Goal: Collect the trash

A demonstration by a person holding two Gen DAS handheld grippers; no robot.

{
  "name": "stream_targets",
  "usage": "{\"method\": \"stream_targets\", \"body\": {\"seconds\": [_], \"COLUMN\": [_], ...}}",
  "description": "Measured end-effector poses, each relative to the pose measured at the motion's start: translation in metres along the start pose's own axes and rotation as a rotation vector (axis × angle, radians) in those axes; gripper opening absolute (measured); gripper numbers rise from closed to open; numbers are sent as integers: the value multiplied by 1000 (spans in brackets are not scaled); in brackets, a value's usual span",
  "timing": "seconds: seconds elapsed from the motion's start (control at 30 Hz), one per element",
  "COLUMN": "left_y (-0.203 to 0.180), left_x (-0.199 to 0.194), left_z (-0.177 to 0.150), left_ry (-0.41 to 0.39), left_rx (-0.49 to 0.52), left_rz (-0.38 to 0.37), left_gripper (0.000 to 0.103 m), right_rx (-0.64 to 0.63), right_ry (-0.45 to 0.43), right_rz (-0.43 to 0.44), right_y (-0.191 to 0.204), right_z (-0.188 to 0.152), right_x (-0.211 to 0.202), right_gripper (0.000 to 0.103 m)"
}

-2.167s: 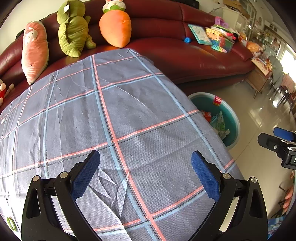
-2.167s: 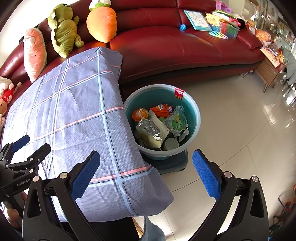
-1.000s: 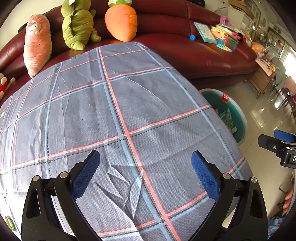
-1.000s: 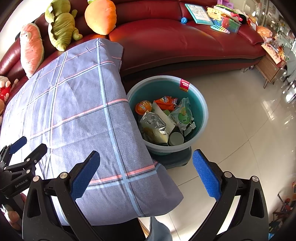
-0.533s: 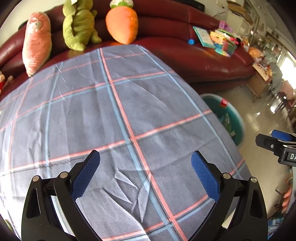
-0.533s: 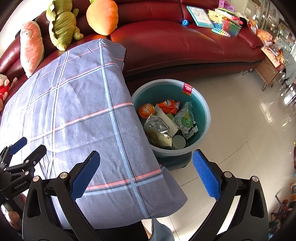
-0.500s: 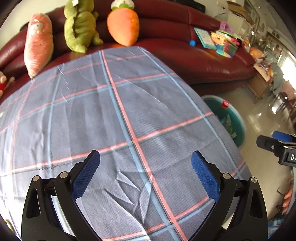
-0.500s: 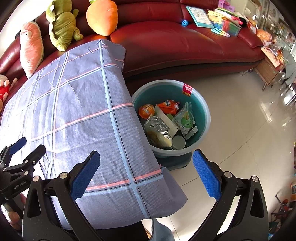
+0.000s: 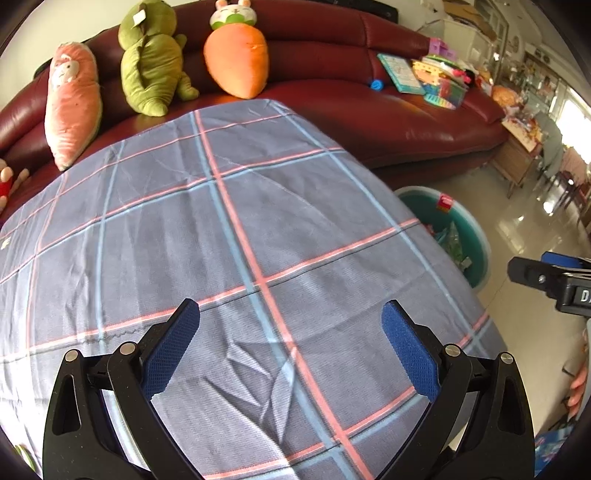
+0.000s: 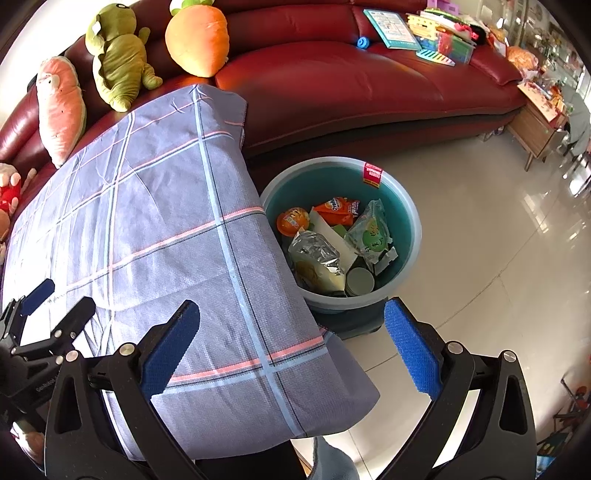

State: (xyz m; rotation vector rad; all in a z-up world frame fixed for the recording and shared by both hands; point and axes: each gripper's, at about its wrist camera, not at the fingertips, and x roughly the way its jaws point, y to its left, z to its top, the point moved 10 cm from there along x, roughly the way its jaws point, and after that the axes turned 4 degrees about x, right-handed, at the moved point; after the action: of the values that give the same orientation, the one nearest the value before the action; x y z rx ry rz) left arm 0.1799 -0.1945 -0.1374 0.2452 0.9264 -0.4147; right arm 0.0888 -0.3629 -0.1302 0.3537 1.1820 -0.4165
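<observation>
Left gripper (image 9: pixel 290 345): your jaws are spread wide with nothing between them, over the checked tablecloth (image 9: pixel 221 240).
Right gripper (image 10: pixel 291 349): yours is spread wide too and carries nothing, above the cloth's corner and the floor.
Trash (image 10: pixel 332 243): it sits in the teal basin (image 10: pixel 410 206), ahead of your right gripper and just beside the table edge.
Look of the trash: crumpled clear and green wrappers, an orange packet, an orange round cup, a grey lid.
Behind: red sofa (image 10: pixel 332 74) with plush toys (image 10: pixel 195 33).
</observation>
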Motion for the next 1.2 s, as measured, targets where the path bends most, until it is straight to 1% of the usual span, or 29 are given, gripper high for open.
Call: {"method": "stream_targets", "body": {"seconds": [0.3, 0.57, 0.67, 0.77, 0.97, 1.1, 1.2], "left_y": [26, 60, 73, 94, 136, 163, 184], "left_x": [-7, -15, -17, -19, -21, -22, -16], "left_z": [-10, -19, -22, -28, -37, -40, -43], "left_ry": [3, -2, -3, -4, -4, -15, -17], "left_rx": [-24, -80, -100, -130, -203, -229, -248], "left_rz": [40, 72, 82, 103, 140, 173, 197], "left_gripper": [99, 99, 99, 99, 99, 99, 99], "right_rx": [-17, -48, -68, -95, -142, -178, -203], "right_ry": [-11, -34, -57, -81, -86, -111, -126], "right_rz": [16, 48, 54, 60, 90, 85, 85], "right_y": [20, 53, 65, 80, 116, 135, 152], "right_z": [1, 2, 2, 1, -2, -2, 1], "right_x": [-4, -8, -9, -8, 4, 10, 22], "right_gripper": [96, 96, 96, 96, 96, 96, 96]}}
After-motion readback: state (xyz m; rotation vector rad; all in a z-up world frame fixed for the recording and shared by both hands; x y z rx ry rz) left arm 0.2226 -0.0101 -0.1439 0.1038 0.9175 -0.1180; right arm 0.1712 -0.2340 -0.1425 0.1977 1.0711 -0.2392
